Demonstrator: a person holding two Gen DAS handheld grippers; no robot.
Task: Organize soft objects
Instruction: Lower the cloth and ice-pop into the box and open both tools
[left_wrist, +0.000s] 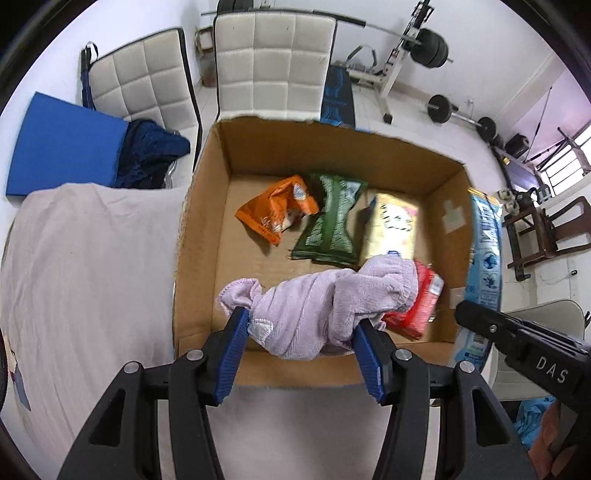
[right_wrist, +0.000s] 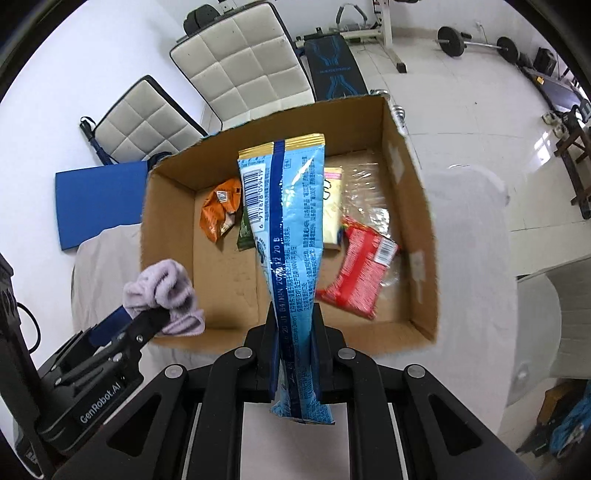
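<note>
My left gripper (left_wrist: 301, 325) is shut on a lilac fluffy cloth (left_wrist: 314, 306) and holds it over the near edge of an open cardboard box (left_wrist: 207, 206). The cloth also shows in the right wrist view (right_wrist: 166, 291). My right gripper (right_wrist: 295, 325) is shut on a light blue snack packet (right_wrist: 291, 229) and holds it upright above the box (right_wrist: 166, 236); the packet shows at the right of the left wrist view (left_wrist: 484, 251). In the box lie an orange packet (left_wrist: 275, 212), a green packet (left_wrist: 332, 221), a yellow packet (left_wrist: 391, 225) and a red packet (right_wrist: 358, 273).
The box stands on a table with a pale cloth (left_wrist: 81, 266). Behind it are two white padded chairs (left_wrist: 269, 62), a blue pad (left_wrist: 62, 144) and dark blue fabric (left_wrist: 151, 151). Weight equipment (left_wrist: 424, 48) stands on the floor at the back right.
</note>
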